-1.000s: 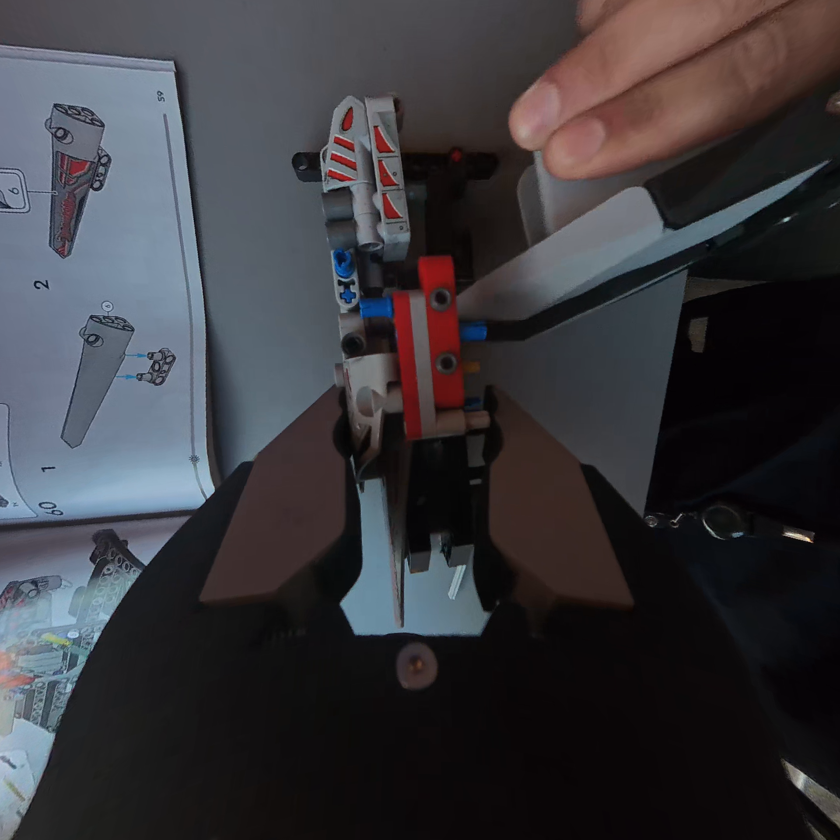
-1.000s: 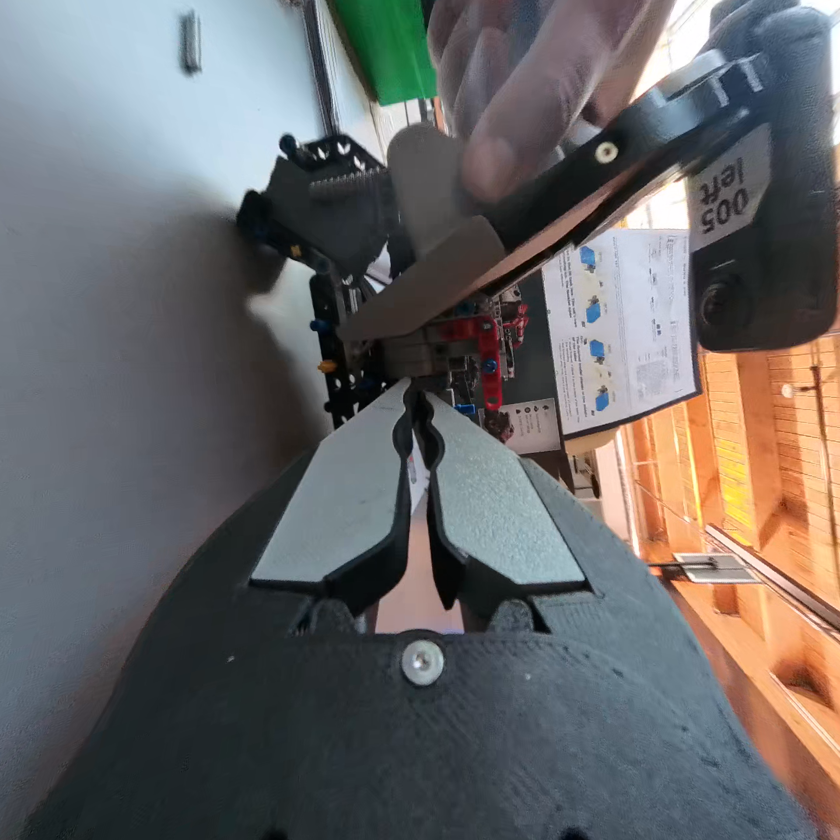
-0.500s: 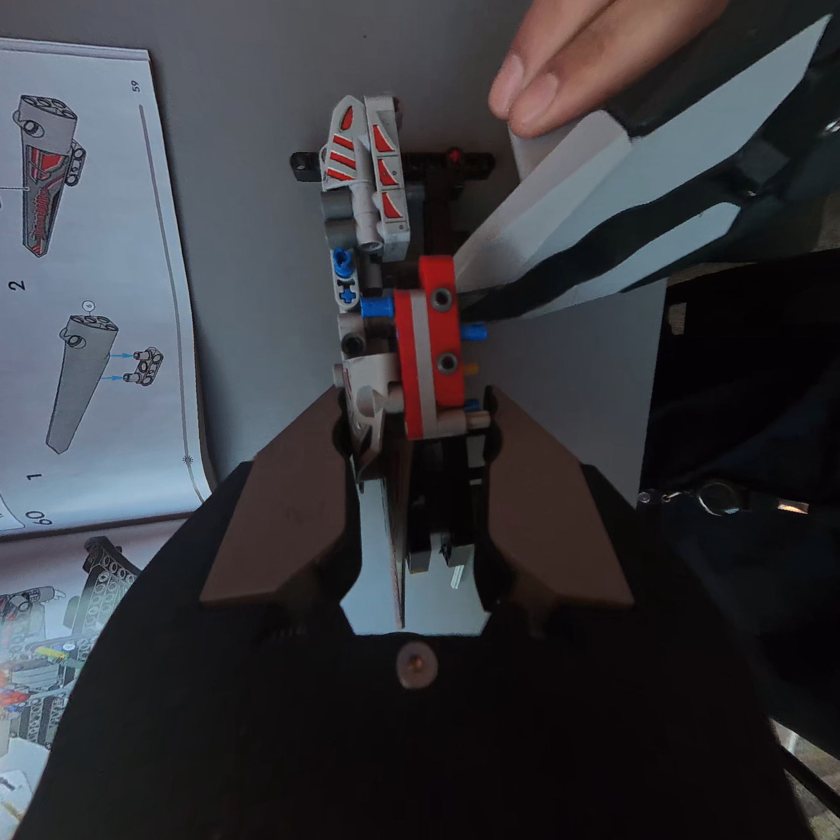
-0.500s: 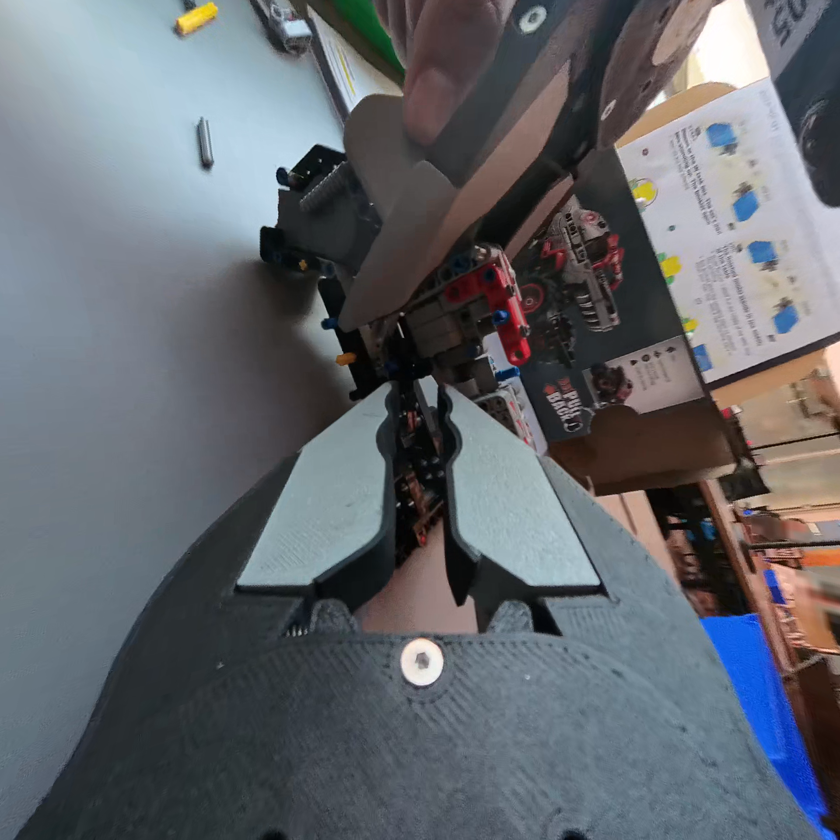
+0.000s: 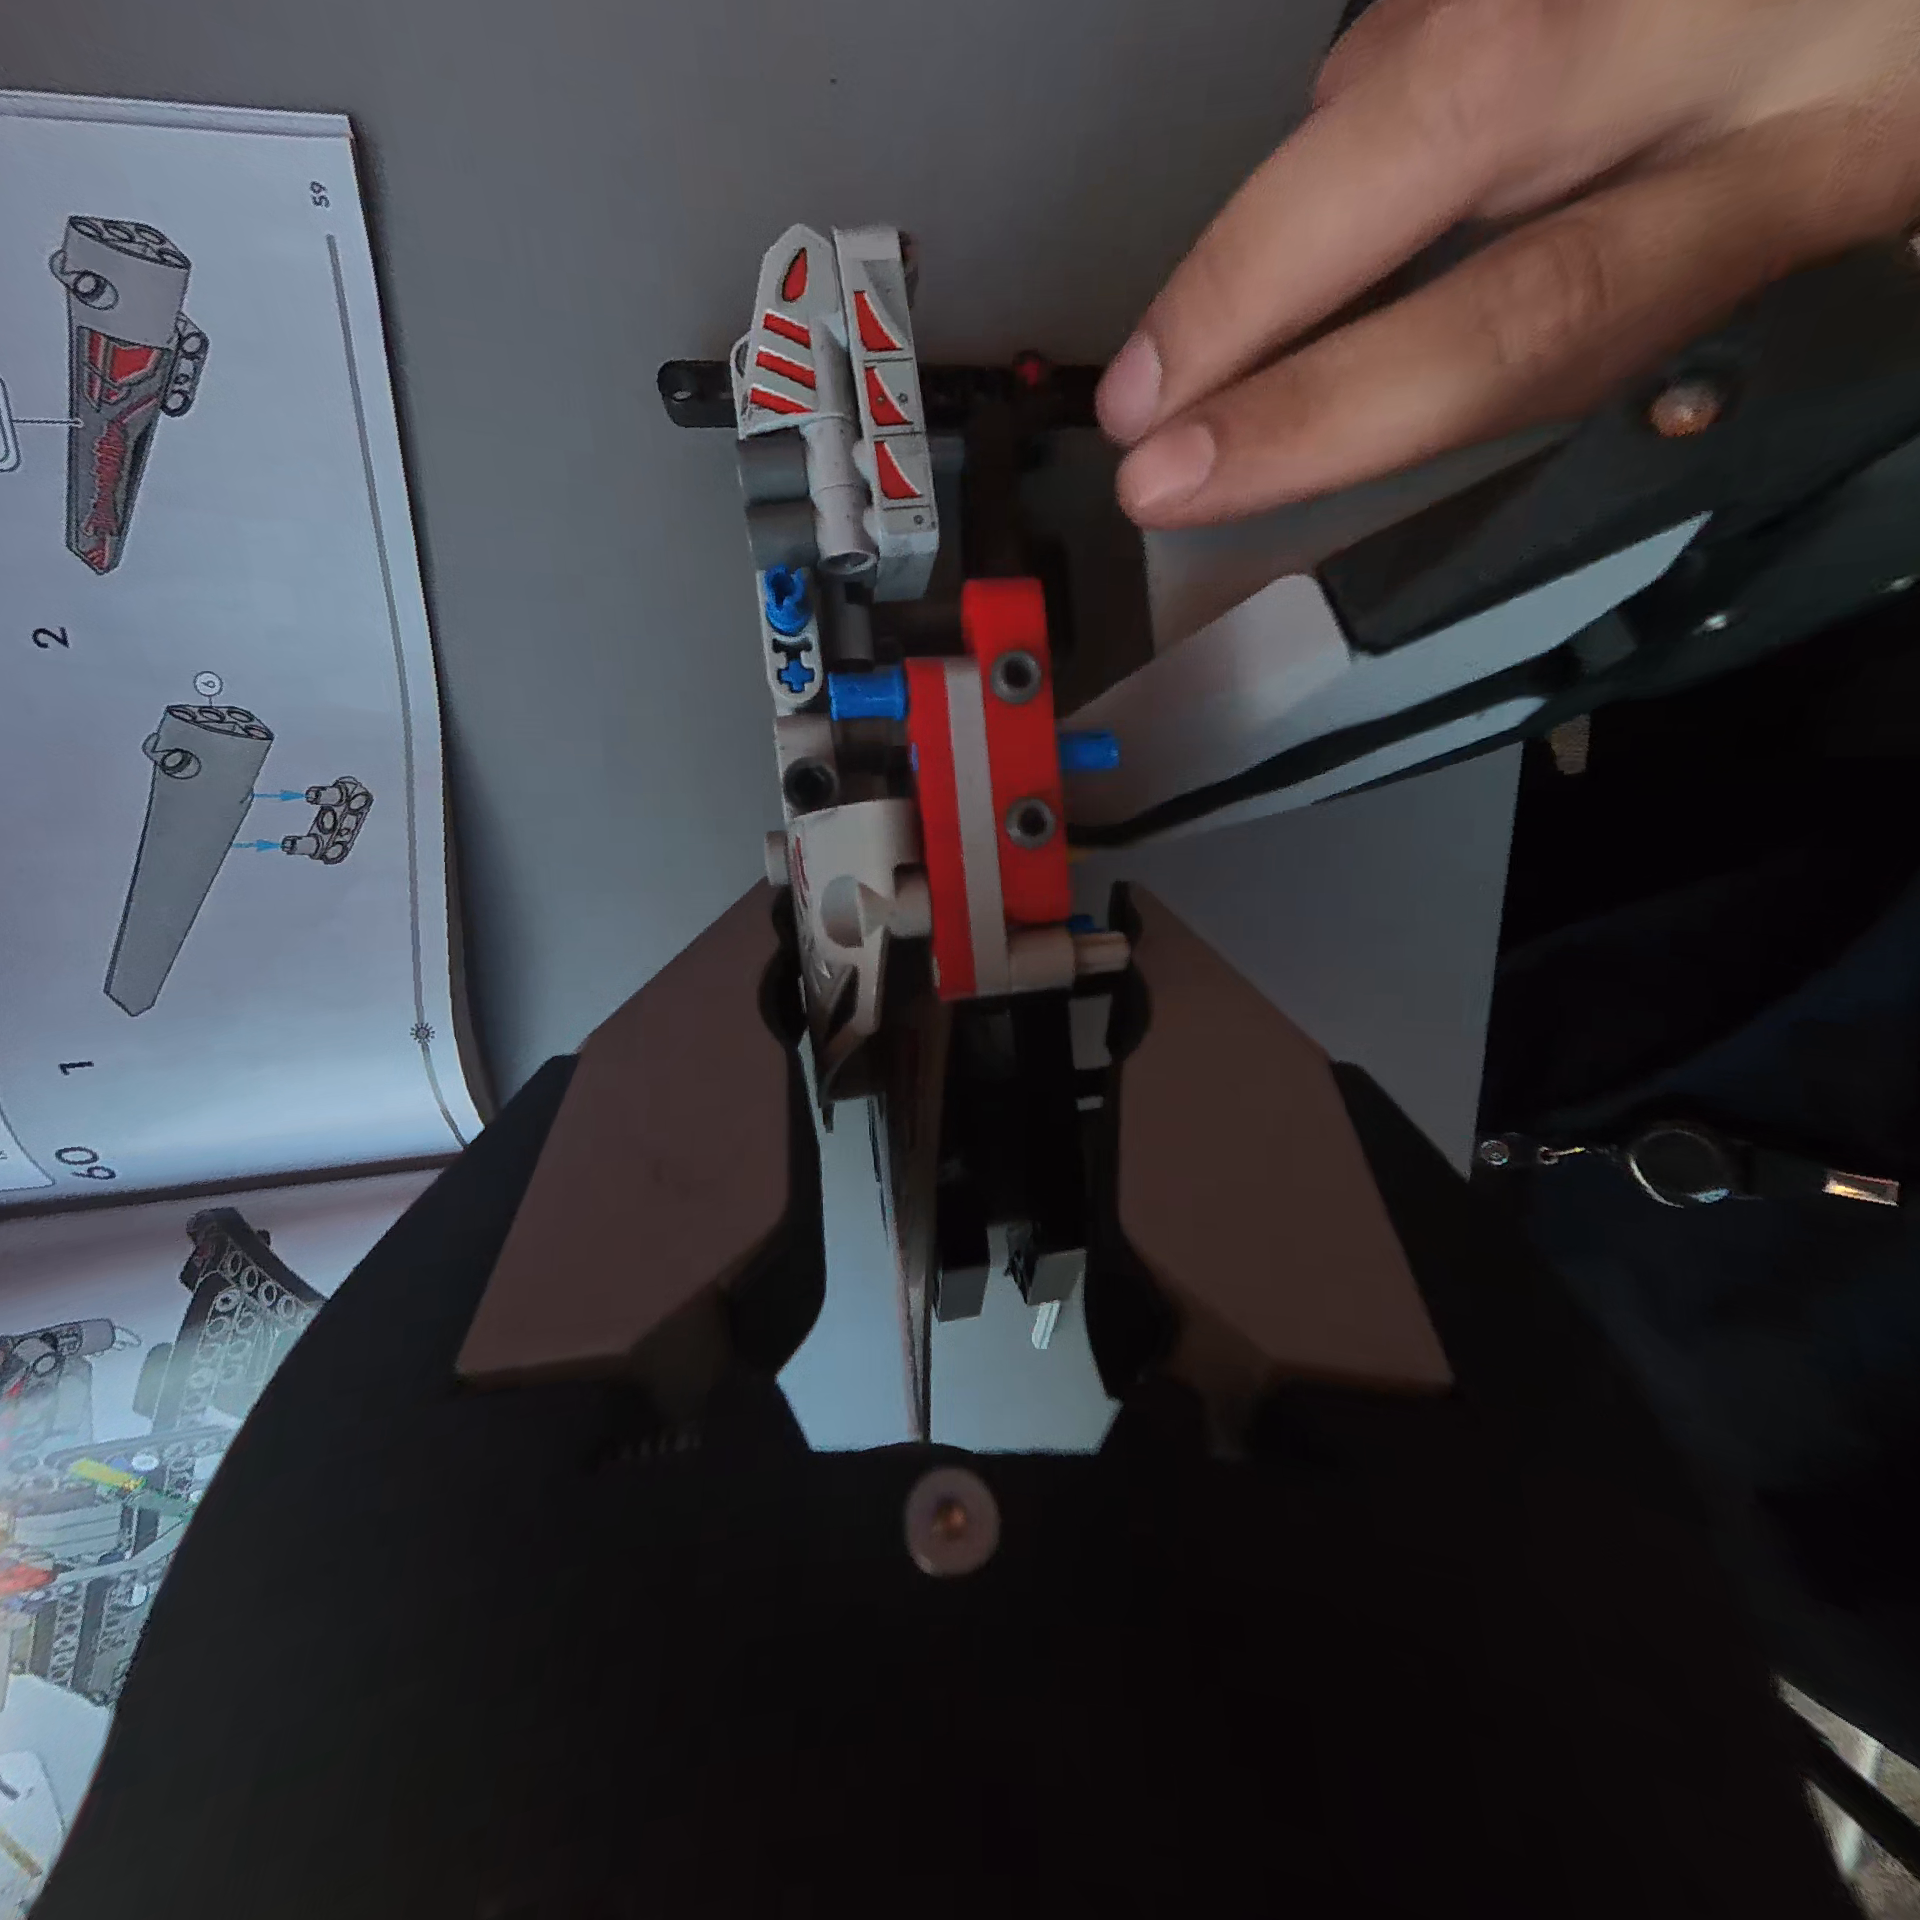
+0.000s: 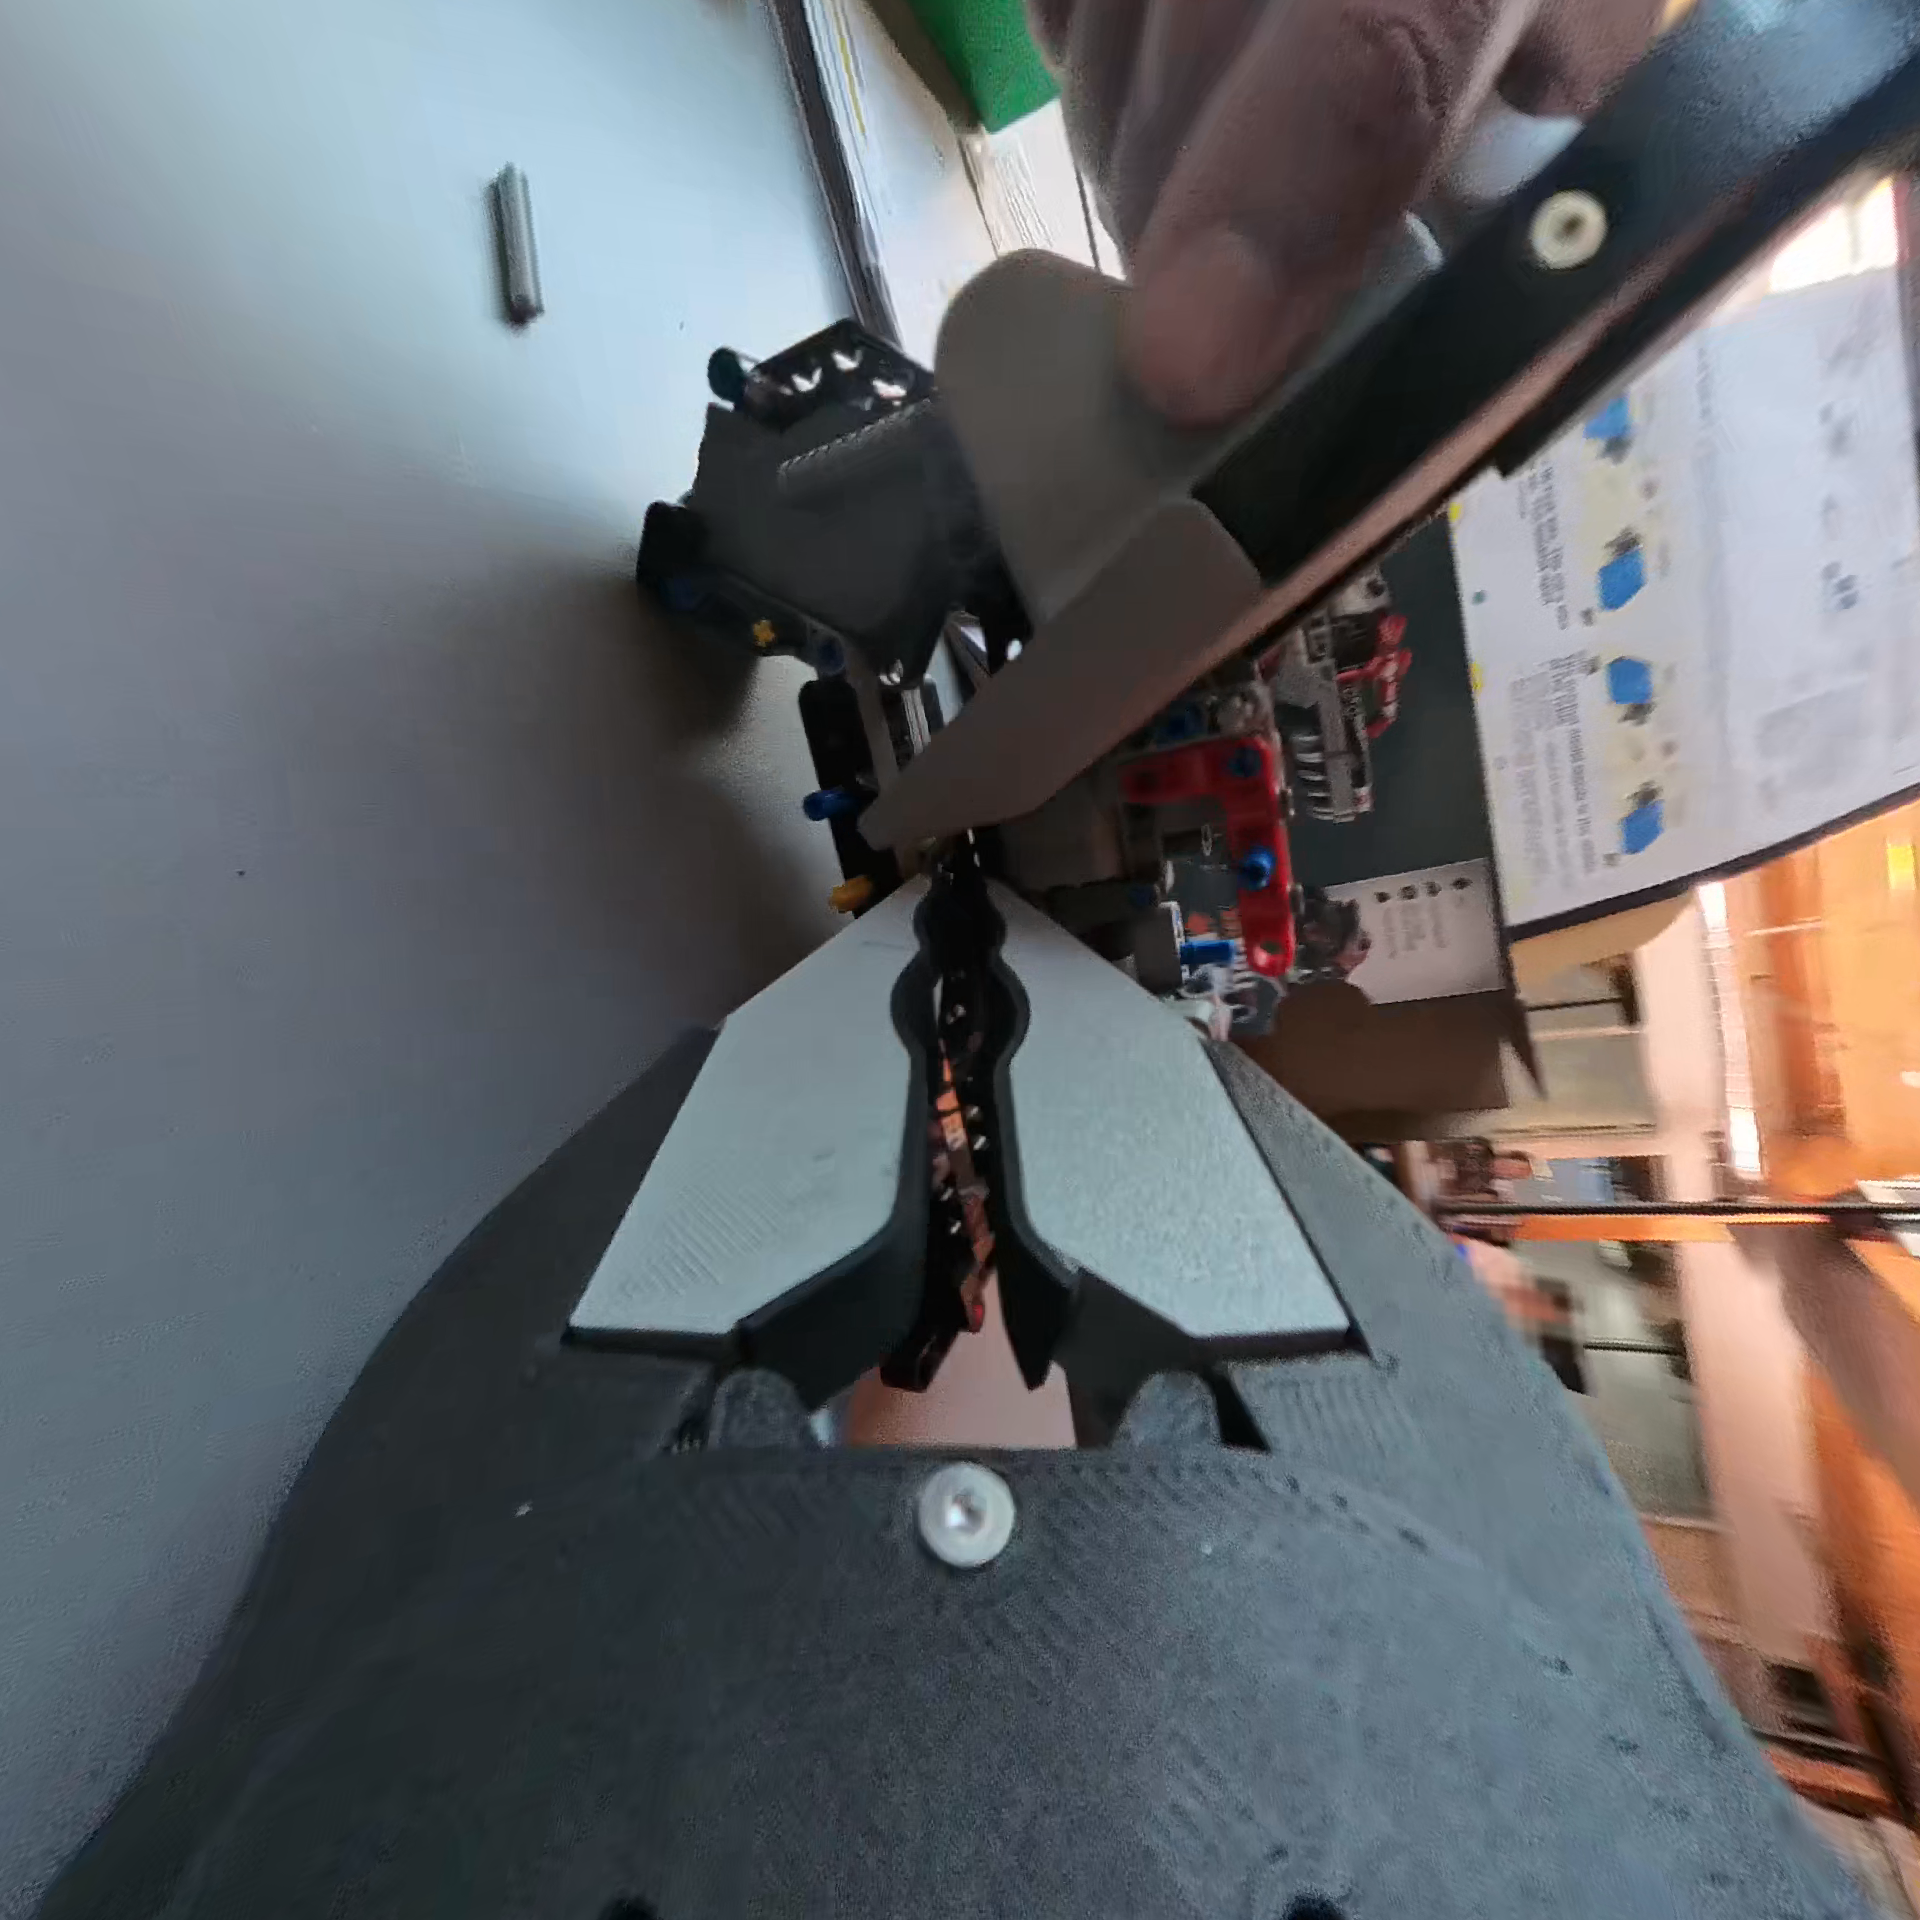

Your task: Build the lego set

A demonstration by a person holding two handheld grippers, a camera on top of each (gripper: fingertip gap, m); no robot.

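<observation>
Pinching the Lego model (image 5: 914,790), the left hand-held gripper (image 5: 951,940) steadies it; the right hand-held gripper (image 6: 951,914), clamping a black piece (image 6: 961,1122) (decorated), should seat it squarely.

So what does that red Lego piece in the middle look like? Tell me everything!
The red piece is shiny plastic, with a rounded top and a pale grey stripe down its left side. Two dark round holes show on its face. Blue pins poke out on both sides. It stands upright on the lego model, just beyond the left gripper. The right gripper reaches its right edge.
</observation>
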